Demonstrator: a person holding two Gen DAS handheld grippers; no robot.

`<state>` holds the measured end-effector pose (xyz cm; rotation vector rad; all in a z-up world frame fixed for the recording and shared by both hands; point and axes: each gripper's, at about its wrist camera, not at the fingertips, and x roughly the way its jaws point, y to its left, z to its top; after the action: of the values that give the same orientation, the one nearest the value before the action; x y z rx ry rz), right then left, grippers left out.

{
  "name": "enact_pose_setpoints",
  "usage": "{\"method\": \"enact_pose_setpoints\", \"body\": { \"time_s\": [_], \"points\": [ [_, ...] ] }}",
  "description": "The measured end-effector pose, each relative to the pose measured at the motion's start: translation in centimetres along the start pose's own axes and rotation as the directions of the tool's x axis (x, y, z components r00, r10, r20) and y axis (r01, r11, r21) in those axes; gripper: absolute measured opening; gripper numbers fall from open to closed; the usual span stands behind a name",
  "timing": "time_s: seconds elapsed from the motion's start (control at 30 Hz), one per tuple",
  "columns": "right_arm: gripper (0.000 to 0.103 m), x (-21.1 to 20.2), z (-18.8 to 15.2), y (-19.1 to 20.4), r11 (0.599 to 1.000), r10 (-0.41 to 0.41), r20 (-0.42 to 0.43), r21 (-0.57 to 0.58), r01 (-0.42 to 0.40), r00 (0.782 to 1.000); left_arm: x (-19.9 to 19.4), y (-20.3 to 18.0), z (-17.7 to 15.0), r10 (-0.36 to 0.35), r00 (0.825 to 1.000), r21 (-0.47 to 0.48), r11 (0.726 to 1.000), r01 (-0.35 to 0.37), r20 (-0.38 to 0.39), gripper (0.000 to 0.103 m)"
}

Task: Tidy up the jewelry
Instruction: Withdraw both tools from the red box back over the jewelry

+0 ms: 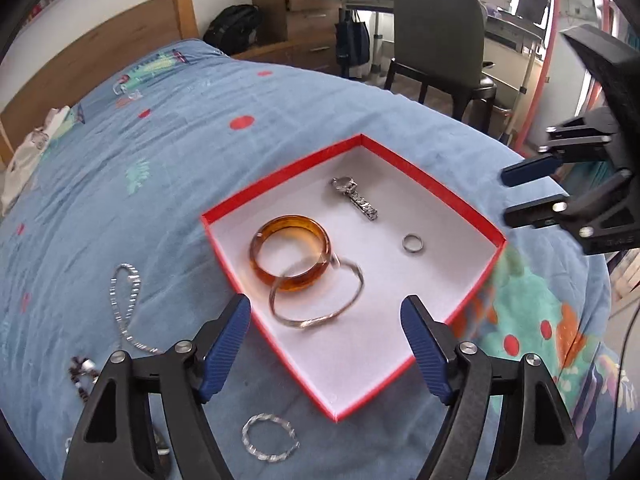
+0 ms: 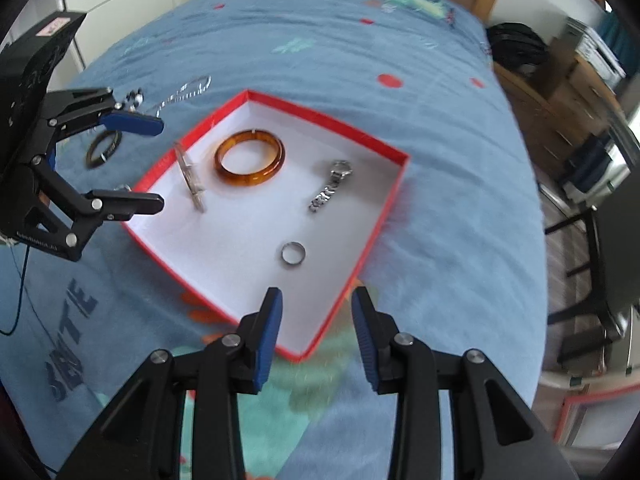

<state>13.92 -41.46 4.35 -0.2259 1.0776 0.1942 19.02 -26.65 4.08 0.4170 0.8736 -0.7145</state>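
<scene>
A red box [image 1: 280, 176] with a white inside lies on the blue bedspread; it also shows in the right wrist view [image 2: 372, 142]. In it lie an amber bangle [image 1: 290, 253] [image 2: 250, 158], a silver watch [image 1: 354, 197] [image 2: 330, 186] and a small silver ring [image 1: 412, 243] [image 2: 293, 254]. A thin silver bangle [image 1: 316, 296] [image 2: 190, 178] is blurred and tilted on edge against the amber one. My left gripper [image 1: 326, 316] [image 2: 158, 164] is open and empty just above it. My right gripper [image 2: 316, 308] [image 1: 506, 196] is open and empty at the box's near corner.
Outside the box on the bedspread lie a silver chain [image 1: 126, 304], a twisted silver bracelet [image 1: 270, 436], a bead string [image 1: 82, 372] and a dark bangle [image 2: 102, 150]. A chair [image 1: 436, 36] and wooden drawers [image 1: 308, 20] stand beyond the bed.
</scene>
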Motion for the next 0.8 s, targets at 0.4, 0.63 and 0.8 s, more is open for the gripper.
{"method": "enact_pose_setpoints", "body": {
  "time_s": [0.4, 0.63, 0.8],
  "points": [
    [0.035, -8.1, -3.9, 4.8, 0.997, -0.024, 0.094, 0.074, 0.017, 0.995, -7.5, 0.3, -5.6, 0.027, 0.999, -0.107, 0.994, -0.024, 0.031, 0.077],
    [0.035, -12.5, -4.7, 8.8, 0.995, -0.019, 0.183, 0.096, 0.001, 0.983, -15.8, 2.4, -10.8, 0.134, 0.986, -0.184, 0.976, -0.114, 0.097, 0.082],
    [0.035, -15.4, -4.5, 11.8, 0.997, -0.018, 0.236, 0.080, -0.001, 0.972, -21.2, 4.4, -14.8, 0.233, 0.964, -0.263, 0.945, -0.194, 0.127, 0.084]
  ]
}}
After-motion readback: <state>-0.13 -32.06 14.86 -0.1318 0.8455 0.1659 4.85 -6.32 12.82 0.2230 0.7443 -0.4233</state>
